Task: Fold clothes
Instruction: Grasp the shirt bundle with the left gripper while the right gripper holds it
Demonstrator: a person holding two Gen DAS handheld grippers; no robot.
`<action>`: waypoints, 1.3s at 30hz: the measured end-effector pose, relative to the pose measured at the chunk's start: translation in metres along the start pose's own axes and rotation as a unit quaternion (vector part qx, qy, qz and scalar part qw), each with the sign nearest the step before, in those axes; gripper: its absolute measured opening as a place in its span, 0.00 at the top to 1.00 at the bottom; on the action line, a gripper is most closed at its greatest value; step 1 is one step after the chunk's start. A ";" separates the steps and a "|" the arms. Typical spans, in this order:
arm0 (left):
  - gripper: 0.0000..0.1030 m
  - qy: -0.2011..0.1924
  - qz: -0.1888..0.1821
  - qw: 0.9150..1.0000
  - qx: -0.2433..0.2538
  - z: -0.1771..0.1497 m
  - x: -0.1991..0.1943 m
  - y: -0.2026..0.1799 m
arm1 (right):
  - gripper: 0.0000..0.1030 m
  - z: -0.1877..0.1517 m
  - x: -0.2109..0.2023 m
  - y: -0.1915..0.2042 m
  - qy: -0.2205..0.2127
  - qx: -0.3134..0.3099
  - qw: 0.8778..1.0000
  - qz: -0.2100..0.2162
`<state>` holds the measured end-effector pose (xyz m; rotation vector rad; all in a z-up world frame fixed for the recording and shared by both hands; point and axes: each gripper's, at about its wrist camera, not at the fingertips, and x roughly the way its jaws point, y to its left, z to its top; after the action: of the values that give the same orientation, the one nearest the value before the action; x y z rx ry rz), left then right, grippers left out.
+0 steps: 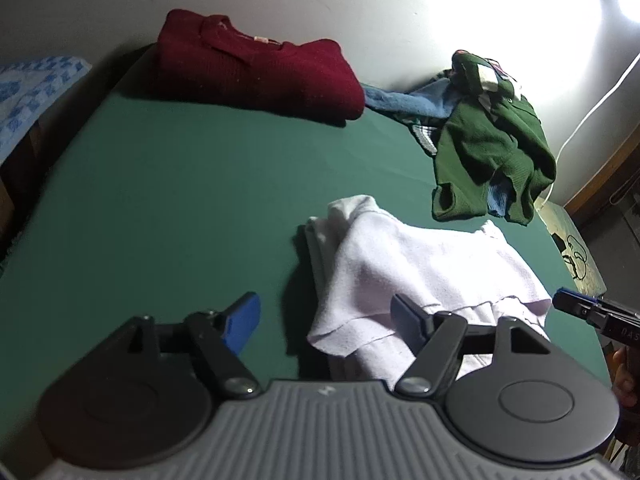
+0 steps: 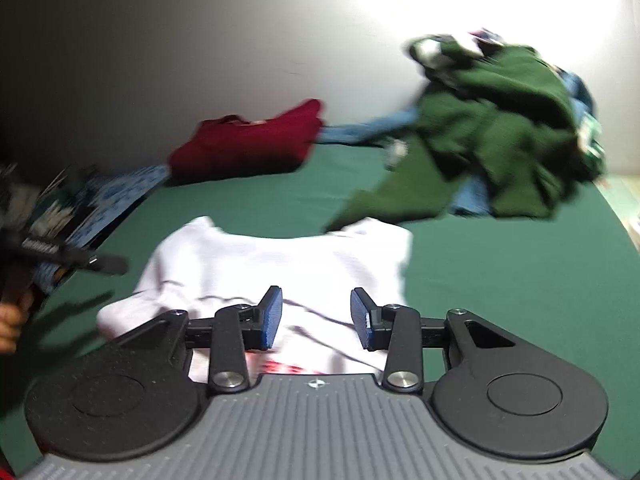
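Note:
A white garment [image 1: 424, 272] lies partly folded on the green table cover [image 1: 180, 208], near the front right. My left gripper [image 1: 326, 320] hovers open over its near left edge; its right finger [image 1: 408, 316] is above the cloth and nothing is held. In the right wrist view the same white garment [image 2: 280, 264] lies just ahead, and my right gripper [image 2: 316, 318] hangs open above its near hem, holding nothing. The right gripper's tip [image 1: 576, 306] shows at the right edge of the left wrist view. The left gripper [image 2: 76, 258] appears at the far left of the right wrist view.
A folded dark red sweater [image 1: 256, 72] rests at the back by the wall. A loose heap of green [image 1: 492, 148] and blue clothes [image 1: 404, 102] sits at the back right. A blue patterned cloth [image 1: 28, 96] lies off the table's left. A white cable [image 1: 600, 100] hangs at right.

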<state>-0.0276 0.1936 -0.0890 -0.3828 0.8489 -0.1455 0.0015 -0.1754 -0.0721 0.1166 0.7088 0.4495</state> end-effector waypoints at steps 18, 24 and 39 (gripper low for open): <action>0.17 0.003 -0.075 0.994 -0.084 0.001 0.047 -0.001 | 0.49 -0.001 0.059 -0.041 0.052 0.154 0.984 0.069; 0.10 -0.006 -0.095 0.991 -0.090 -0.001 0.052 -0.006 | 0.53 0.005 0.076 -0.044 0.050 0.175 0.977 0.110; 0.39 -0.028 -0.113 0.985 -0.127 -0.005 0.054 0.007 | 0.76 0.006 0.075 -0.034 0.097 0.105 0.983 0.115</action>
<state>0.0036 0.1839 -0.1333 -0.7204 0.7680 -0.2377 0.0675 -0.1735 -0.1212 0.3593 0.9385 0.6120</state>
